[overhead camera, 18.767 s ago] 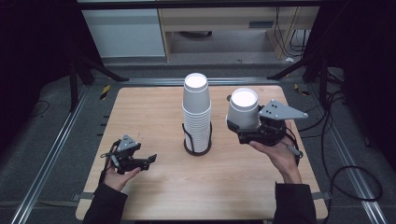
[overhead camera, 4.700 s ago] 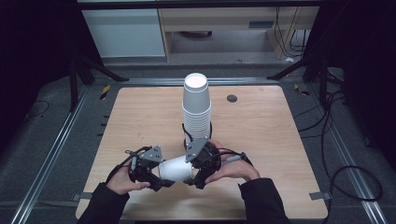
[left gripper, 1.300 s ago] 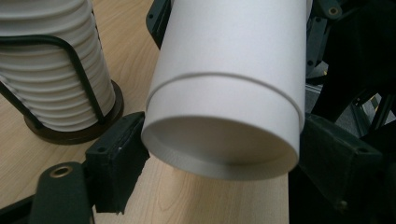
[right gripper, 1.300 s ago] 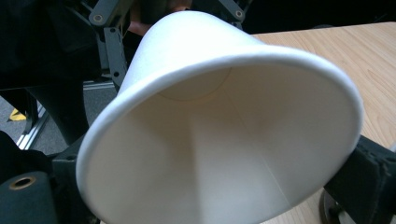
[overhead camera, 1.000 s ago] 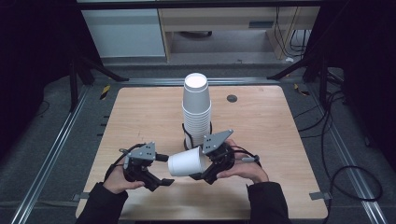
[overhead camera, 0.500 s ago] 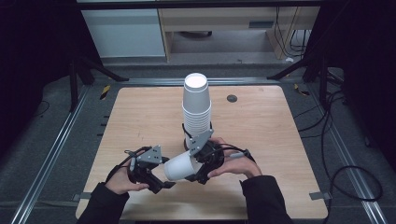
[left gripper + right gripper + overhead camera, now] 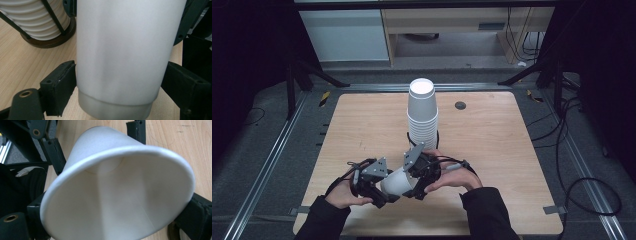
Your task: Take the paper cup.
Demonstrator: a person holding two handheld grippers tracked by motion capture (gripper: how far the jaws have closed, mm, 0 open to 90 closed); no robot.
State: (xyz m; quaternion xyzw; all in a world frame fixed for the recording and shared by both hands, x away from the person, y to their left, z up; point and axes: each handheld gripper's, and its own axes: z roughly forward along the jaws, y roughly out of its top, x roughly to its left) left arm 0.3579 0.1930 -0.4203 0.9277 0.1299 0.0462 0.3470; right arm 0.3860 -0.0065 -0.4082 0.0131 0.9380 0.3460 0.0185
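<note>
A white paper cup [image 7: 397,184] lies sideways in the air over the table's front edge, between both grippers. My right gripper [image 7: 414,182] is shut on its wide rim, which is squeezed oval in the right gripper view [image 7: 120,195]. My left gripper [image 7: 387,189] is shut on the narrow base end. In the left gripper view its pads [image 7: 62,87] press both sides of the cup [image 7: 120,50]. A tall stack of white cups [image 7: 422,112] stands upside down in a dark wire holder [image 7: 422,144] at mid table, just behind the hands.
The wooden table [image 7: 512,150] has a small dark round disc [image 7: 460,105] at its back right. Metal rails run along both sides of the table, and cables [image 7: 582,185] lie on the floor to the right. The stack's holder base [image 7: 47,42] stands close to the left gripper.
A second ago the right gripper held the cup alone, apart from the left gripper. The two have come together, and the left jaws now grip the cup's base end.
</note>
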